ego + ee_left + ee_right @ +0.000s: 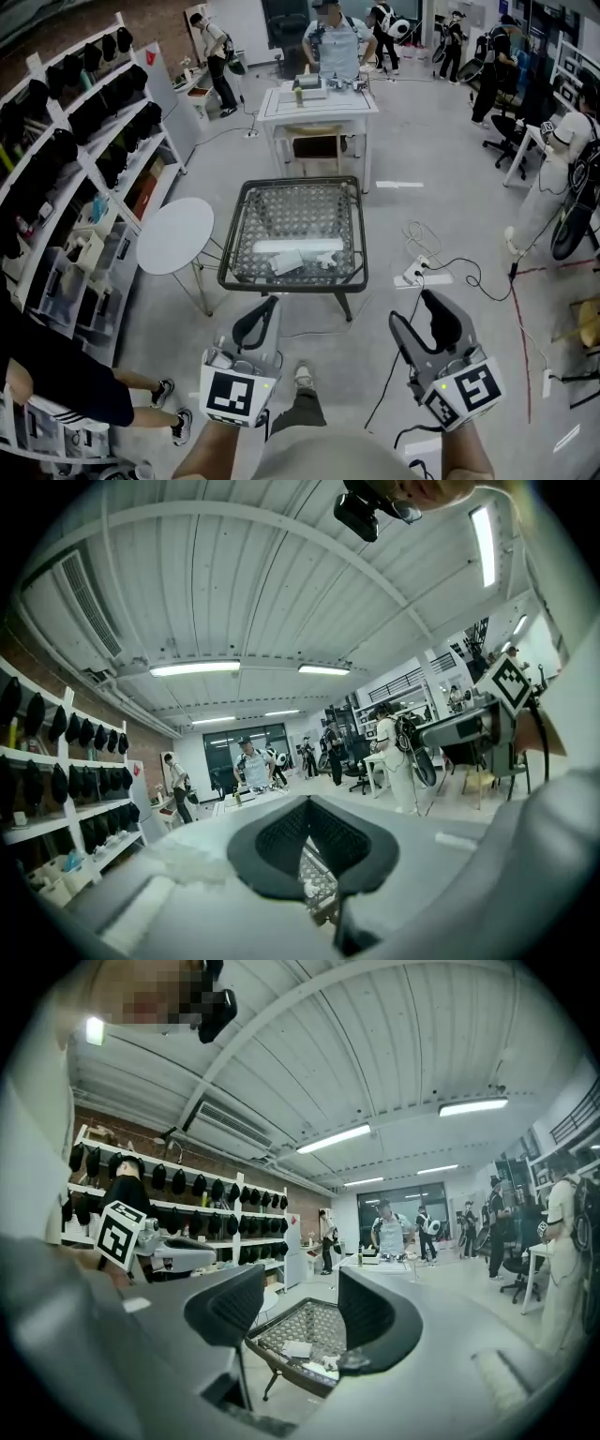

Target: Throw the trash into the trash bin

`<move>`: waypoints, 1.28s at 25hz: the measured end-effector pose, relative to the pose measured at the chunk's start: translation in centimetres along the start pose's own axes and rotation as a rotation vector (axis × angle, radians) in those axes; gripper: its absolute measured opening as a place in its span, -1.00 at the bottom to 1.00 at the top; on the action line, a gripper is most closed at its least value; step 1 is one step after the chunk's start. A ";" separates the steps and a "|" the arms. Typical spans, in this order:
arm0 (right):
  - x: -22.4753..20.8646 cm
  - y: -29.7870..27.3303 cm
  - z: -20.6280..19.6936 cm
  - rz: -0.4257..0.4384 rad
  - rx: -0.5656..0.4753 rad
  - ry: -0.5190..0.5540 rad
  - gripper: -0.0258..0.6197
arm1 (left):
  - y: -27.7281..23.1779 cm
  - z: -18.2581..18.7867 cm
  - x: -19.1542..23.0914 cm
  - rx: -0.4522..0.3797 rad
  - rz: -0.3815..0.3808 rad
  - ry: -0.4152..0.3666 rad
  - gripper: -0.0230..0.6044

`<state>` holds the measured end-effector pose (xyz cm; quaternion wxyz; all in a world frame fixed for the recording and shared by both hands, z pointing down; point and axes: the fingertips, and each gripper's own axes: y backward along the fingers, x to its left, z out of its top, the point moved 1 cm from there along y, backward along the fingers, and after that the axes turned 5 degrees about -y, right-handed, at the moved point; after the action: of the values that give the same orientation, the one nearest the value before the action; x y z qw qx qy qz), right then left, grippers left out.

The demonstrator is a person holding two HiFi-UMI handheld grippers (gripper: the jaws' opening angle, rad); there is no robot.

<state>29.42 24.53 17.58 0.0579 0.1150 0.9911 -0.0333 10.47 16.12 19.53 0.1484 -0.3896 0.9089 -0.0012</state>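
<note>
Nearest, both claws are hanging low in front of the person, short of the table, since nothing is being carried. The left claw (270, 305) is sitting pressed together and empty. The right claw (298, 1309) is standing spread with nothing between its jaws, which I am reading as readiness for a pick-up.

Just beyond, the mesh-topped table (291, 285) is carrying the trash (298, 253), white scraps, probably paper. They are lying toward its near edge, well apart from both claws.

The head view is giving the layout from above, with a round side table (175, 236) standing just beside the mesh one. The right gripper view is looking level and framing the scraps between its spread jaws, so it is lining up the approach. The left gripper view is mostly blocking itself, showing only a sliver of mesh.

Farther off, a person is standing behind a white table (319, 101). No view is showing a trash bin.
</note>
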 end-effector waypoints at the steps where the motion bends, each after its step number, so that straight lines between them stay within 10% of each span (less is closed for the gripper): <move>1: -0.4 -1.3 0.1 -0.007 0.002 -0.006 -0.14 | -1.0 -0.3 0.9 0.003 -0.007 0.006 -0.92; 19: -3.1 -23.7 0.3 -0.091 0.042 -0.019 -0.11 | -15.9 -6.0 17.4 0.024 -0.093 -0.007 -0.92; 32: -4.4 -27.3 -2.5 -0.046 0.122 -0.037 -0.11 | -17.7 -8.8 19.5 0.091 -0.068 -0.037 -0.92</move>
<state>27.06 -2.74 22.02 0.0682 0.0951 0.9884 -0.0969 7.89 -11.01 24.77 0.1826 -0.4131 0.8913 -0.0404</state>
